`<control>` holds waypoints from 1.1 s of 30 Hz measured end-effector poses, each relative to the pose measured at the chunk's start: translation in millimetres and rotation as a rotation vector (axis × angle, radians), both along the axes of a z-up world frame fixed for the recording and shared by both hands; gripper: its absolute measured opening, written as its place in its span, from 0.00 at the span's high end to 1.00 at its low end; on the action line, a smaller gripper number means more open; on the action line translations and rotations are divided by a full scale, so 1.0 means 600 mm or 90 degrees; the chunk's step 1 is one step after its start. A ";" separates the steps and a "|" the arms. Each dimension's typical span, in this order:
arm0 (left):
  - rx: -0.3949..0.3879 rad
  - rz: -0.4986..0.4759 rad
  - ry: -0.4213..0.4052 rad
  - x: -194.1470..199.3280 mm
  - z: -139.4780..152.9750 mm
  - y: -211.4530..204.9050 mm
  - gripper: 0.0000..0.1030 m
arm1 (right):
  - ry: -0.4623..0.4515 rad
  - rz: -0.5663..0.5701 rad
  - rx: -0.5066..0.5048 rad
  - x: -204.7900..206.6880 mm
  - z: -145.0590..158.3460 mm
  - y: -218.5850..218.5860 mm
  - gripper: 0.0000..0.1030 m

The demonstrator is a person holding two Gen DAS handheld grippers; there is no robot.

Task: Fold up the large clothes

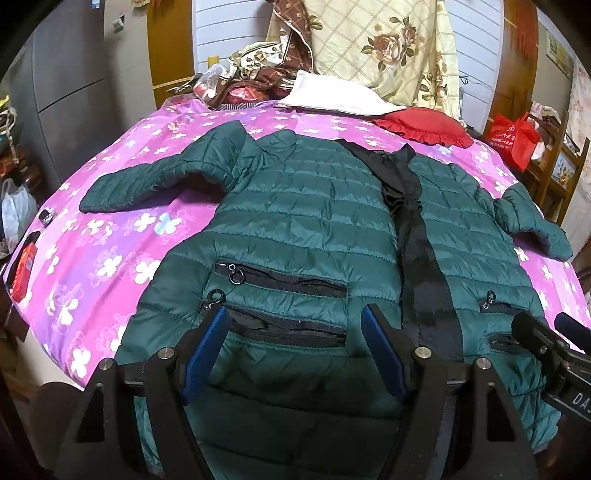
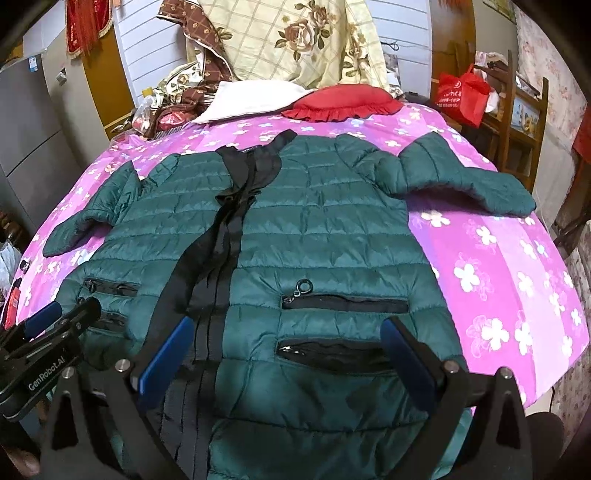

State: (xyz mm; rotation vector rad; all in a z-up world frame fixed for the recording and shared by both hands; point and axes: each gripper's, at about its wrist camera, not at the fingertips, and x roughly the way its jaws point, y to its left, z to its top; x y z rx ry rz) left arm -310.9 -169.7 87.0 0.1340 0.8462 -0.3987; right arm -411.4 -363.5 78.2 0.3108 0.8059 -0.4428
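Dark green quilted jacket [image 1: 303,221] spread front-up across a bed with a pink flowered sheet [image 1: 122,236], black zipper strip running up the middle, sleeves flung out to both sides, hem nearest the cameras. Left gripper [image 1: 293,325] poised over the hem on the side with two zipped pockets, blue-padded fingers [image 1: 384,354] spread wide, nothing between them but the jacket fabric lying below. Right gripper [image 2: 288,339] likewise gaping wide above the other front panel, straddling its lower pocket and clamping nothing. Seen only from the left wrist: a red and black flat object [image 1: 24,266] at the sheet's near left edge, a white plastic bag [image 1: 14,214] on the floor beyond it, and the far sleeve's cuff drooping over the bed's right edge. Seen more fully from the right wrist: a grey cabinet [image 2: 26,122] at far left, a red fringed hanging [image 2: 88,22] at top left, wooden shelves at right. Shared by both: a red frilled cushion [image 2: 343,101], a white folded cloth [image 2: 251,98], a cream rose-print quilt [image 2: 295,37] heaped at the head, a red shopping bag [image 2: 461,96] with white print too small to read. Readable writing: "GenRobot.AI" on the left gripper's body in the right wrist view; "DA" cut off at the frame edge on the right gripper's body in the left wrist view.
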 end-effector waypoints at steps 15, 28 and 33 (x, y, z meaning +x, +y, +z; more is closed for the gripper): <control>0.005 -0.003 0.009 -0.001 -0.009 -0.009 0.53 | -0.009 -0.004 -0.003 0.007 -0.010 -0.001 0.01; 0.011 -0.010 0.008 -0.003 -0.016 -0.014 0.53 | -0.009 -0.008 -0.003 0.011 -0.015 -0.001 0.01; 0.007 -0.014 0.013 -0.003 -0.019 -0.013 0.53 | -0.006 -0.009 -0.007 0.011 -0.016 -0.001 0.01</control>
